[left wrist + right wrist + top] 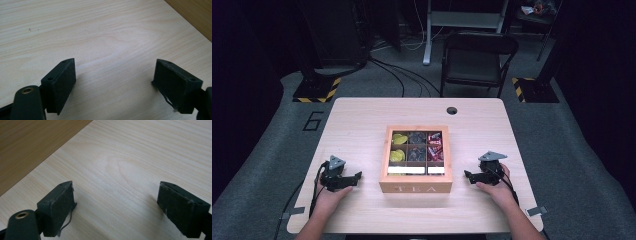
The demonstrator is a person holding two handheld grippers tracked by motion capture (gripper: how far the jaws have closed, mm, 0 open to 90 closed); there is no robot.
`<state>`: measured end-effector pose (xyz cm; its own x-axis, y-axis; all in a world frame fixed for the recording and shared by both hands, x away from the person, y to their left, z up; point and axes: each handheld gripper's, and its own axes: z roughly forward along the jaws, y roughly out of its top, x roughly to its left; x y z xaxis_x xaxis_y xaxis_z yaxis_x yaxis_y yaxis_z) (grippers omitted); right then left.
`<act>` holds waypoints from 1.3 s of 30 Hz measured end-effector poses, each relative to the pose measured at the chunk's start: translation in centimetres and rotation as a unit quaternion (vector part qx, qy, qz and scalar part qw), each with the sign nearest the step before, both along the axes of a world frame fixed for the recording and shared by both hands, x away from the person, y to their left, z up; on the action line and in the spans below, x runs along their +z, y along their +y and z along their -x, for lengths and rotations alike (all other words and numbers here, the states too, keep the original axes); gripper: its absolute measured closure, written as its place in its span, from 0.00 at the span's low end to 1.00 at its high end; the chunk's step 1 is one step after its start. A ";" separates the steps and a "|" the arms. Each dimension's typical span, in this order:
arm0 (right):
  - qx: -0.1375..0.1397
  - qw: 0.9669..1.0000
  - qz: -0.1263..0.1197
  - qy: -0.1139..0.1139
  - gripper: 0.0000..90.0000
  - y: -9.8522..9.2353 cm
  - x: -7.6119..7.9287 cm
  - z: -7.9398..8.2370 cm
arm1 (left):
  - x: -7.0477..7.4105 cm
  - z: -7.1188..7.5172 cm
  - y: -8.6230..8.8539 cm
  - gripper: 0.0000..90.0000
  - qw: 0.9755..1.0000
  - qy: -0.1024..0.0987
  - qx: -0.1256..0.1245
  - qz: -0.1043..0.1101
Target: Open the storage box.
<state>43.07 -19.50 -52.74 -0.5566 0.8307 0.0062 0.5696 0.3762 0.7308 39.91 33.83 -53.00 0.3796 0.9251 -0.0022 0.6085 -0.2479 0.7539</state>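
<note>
bright lit table (362, 120), dark soft surroundings

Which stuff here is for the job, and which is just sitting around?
For the job:
tea box
left gripper, open
right gripper, open

Just sitting around:
folding chair
cables on the floor

Tea box (197, 15) cropped at edge

A pale wooden table (362, 125) with a round cable hole (452, 110) near its twelve o'clock edge. At its centre rests a wooden tea box (415, 188) (lettered TEA on the six o'clock side), compartments holding tea packets (417, 147).
</note>
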 end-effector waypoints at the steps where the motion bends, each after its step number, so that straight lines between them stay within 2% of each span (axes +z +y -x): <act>1: -0.002 1.000 -0.004 -0.001 0.16 0.0 0.0 0.0 | 0.0 0.0 0.0 0.22 1.000 -0.002 0.002 0.000; 6: -0.002 1.000 -0.004 -0.002 0.16 0.0 0.0 0.0 | 0.0 0.0 0.0 0.23 1.000 -0.002 0.004 0.000; 11: 0.001 1.000 -0.005 -0.006 0.20 0.0 0.0 0.0 | 0.2 0.1 -0.1 0.26 1.000 0.002 0.004 0.008; 13: 0.001 1.000 -0.004 -0.006 0.20 0.0 0.0 0.0 | 0.3 0.2 -0.1 0.26 1.000 0.010 -0.001 0.011; 15: -0.001 1.000 -0.005 -0.007 0.21 0.0 0.0 0.0 | 0.5 0.3 -0.2 0.26 1.000 0.006 -0.003 0.016; 17: -0.002 1.000 -0.002 -0.007 0.28 -0.2 0.2 0.0 | 0.8 0.4 -0.4 0.26 1.000 0.004 -0.009 0.022; 19: -0.005 1.000 -0.006 -0.003 0.30 -0.2 0.2 0.1 | 1.1 0.5 -0.5 0.26 1.000 0.003 -0.012 0.025; 20: -0.005 1.000 -0.006 -0.002 0.32 -0.2 0.3 0.1 | 1.2 0.6 -0.6 0.26 1.000 -0.006 -0.010 0.026; 21: -0.002 1.000 -0.004 0.001 0.34 -0.3 0.4 0.1 | 1.5 0.7 -0.6 0.26 0.999 -0.002 -0.014 0.028; 23: -0.009 1.000 -0.007 0.004 0.40 -0.2 0.9 0.4 | 2.1 0.9 -0.8 0.27 0.999 -0.003 -0.018 0.029; 26: -0.010 1.000 -0.006 -0.001 0.40 -0.1 1.5 0.6 | 2.9 1.1 -1.0 0.27 0.999 -0.007 -0.025 0.030; 27: -0.006 1.000 -0.011 -0.010 0.42 0.1 2.1 0.9 | 3.4 1.3 -1.3 0.27 0.999 -0.015 -0.029 0.035; 29: -0.007 1.000 -0.011 -0.009 0.41 0.1 2.3 1.0 | 3.7 1.4 -1.5 0.27 0.999 -0.016 -0.034 0.033; 33: 0.006 1.000 -0.009 -0.014 0.42 0.4 3.2 1.5 | 4.7 1.9 -2.4 0.29 0.998 -0.014 -0.061 0.023; 39: 0.023 0.999 -0.003 -0.024 0.43 0.5 4.6 2.1 | 5.2 2.5 -3.2 0.31 0.996 -0.014 -0.078 0.028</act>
